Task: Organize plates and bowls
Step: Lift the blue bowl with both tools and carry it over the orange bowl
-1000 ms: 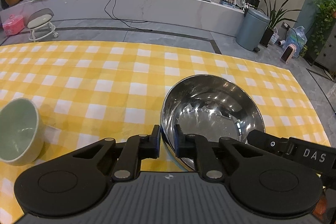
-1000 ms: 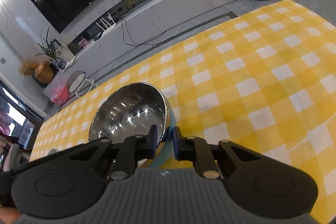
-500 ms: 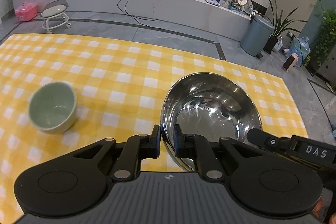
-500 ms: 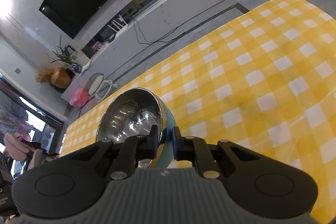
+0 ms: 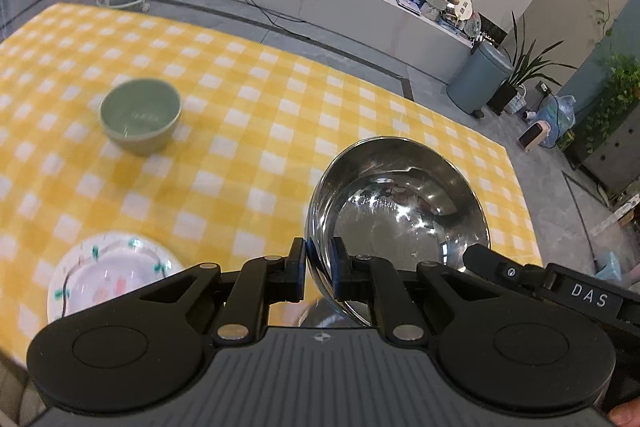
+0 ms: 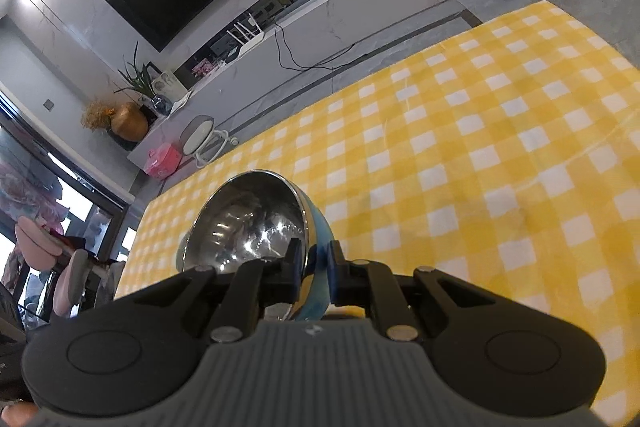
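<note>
Grip first: the left hand-held gripper (image 5: pixel 318 269) was clamped on the near rim of the steel bowl (image 5: pixel 400 211), one finger outside, one inside. The right hand-held gripper (image 6: pixel 314 271) pinched the opposite rim of the same bowl (image 6: pixel 248 223), its blue outer wall showing between the fingers. Both had lifted the bowl clear of the surface (image 5: pixel 248 115) and swung it across: a second before, the green bowl (image 5: pixel 140 115) sat cut off at the left edge, and now it stood in full view, well apart, with a patterned plate (image 5: pixel 112 275) newly in sight near the left gripper. That looked like a carry toward the other dishes, perhaps to stack. Hard to read: the plate was blurred, its near edge hidden behind the gripper body, and the bowl's underside stayed unseen, so its height over the cloth could not be judged.
</note>
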`<state>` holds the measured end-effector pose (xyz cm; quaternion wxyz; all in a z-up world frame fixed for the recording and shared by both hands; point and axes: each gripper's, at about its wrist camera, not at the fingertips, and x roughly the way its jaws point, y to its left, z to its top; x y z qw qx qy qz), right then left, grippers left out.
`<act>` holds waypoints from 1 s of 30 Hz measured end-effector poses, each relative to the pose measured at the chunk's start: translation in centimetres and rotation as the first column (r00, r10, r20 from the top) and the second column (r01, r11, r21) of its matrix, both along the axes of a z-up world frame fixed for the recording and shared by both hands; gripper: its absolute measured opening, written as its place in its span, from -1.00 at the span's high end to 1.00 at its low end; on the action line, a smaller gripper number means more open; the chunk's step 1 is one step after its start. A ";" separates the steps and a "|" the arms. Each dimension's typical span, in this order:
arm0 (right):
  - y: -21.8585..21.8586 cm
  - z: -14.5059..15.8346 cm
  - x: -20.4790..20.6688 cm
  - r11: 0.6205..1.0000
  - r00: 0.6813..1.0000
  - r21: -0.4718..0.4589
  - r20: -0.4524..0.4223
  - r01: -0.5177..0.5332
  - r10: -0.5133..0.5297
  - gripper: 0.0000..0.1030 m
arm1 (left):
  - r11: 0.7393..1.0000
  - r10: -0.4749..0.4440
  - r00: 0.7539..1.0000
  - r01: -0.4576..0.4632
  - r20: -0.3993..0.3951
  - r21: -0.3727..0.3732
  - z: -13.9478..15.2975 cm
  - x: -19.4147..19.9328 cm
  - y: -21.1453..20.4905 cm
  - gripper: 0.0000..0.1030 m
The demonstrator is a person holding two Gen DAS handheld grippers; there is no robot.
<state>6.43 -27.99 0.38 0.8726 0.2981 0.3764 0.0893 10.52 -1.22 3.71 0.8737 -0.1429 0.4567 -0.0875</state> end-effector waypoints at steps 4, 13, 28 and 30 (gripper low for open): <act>0.0 0.0 -1.8 1.000 1.000 0.007 -0.006 0.002 -0.002 0.79 | 0.999 0.016 0.999 -0.018 -0.029 -0.039 -0.7 -1.6 0.7 0.75; -0.2 -1.4 -5.2 0.999 0.999 0.040 -0.039 0.034 -0.032 0.78 | 0.997 0.011 0.995 -0.019 -0.101 -0.075 -2.5 -3.7 1.2 0.75; -1.5 -2.4 -5.7 0.999 0.997 0.023 -0.074 0.039 -0.038 0.75 | 0.996 -0.035 0.987 0.021 -0.159 -0.085 -4.4 -4.9 -0.1 0.70; -1.6 -2.6 -5.6 0.999 0.996 0.028 -0.084 0.038 -0.036 0.75 | 0.997 -0.038 0.986 0.026 -0.165 -0.079 -4.5 -5.0 -0.1 0.69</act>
